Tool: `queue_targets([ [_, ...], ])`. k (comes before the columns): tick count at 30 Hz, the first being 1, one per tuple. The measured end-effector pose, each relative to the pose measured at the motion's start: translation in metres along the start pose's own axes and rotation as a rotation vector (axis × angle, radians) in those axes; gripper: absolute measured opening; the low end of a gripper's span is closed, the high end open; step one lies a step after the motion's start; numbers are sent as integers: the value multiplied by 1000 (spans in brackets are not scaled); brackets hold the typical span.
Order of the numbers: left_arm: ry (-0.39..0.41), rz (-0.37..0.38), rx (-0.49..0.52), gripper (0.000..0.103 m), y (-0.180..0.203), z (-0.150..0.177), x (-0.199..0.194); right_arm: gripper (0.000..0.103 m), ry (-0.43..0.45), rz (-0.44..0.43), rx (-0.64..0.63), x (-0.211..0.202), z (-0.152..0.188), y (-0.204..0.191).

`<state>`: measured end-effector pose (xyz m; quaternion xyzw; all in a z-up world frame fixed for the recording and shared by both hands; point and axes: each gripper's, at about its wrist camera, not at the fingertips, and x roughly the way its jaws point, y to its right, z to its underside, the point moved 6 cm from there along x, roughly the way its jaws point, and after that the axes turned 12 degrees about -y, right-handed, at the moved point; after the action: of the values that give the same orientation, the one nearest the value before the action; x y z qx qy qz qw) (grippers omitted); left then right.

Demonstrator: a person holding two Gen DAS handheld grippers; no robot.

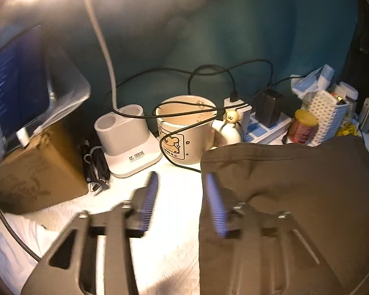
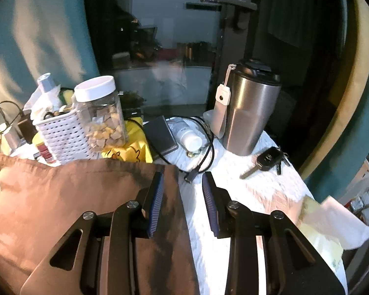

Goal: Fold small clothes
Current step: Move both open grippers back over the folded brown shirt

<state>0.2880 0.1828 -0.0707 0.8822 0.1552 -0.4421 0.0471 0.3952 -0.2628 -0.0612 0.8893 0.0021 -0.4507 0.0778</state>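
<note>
Both claws gape wide and hold nothing, the left claw point(image 1: 182, 191) straddling the left edge of the brown cloth point(image 1: 295, 196) lying on the white-covered counter point(image 1: 169, 245), the right claw point(image 2: 183, 191) straddling its right edge.

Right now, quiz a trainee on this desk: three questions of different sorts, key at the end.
1. True or false: both grippers, left and right, are open with nothing between their fingers.
2. Multiple choice: what lies on the white cloth just right of the steel tumbler? A) scissors B) car key C) spoon
3. Fill in: a black cable drapes across the open top of the ____.

Key:
1. True. Each gripper straddles a side edge of the brown garment, one finger over the fabric, one over the cloth.
2. B, the car key.
3. mug.
</note>
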Motion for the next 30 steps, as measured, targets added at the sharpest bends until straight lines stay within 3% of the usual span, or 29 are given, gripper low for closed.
queue_targets([
  [3, 12, -16, -12, 45, -3, 6, -12, 35, 6, -2, 5, -13, 10, 1],
  [14, 8, 84, -7, 45, 12, 46, -44, 35, 0, -10, 50, -51, 61, 18],
  [30, -104, 200, -35, 46, 24, 136, -59, 35, -96, -16, 127, -68, 174, 47],
])
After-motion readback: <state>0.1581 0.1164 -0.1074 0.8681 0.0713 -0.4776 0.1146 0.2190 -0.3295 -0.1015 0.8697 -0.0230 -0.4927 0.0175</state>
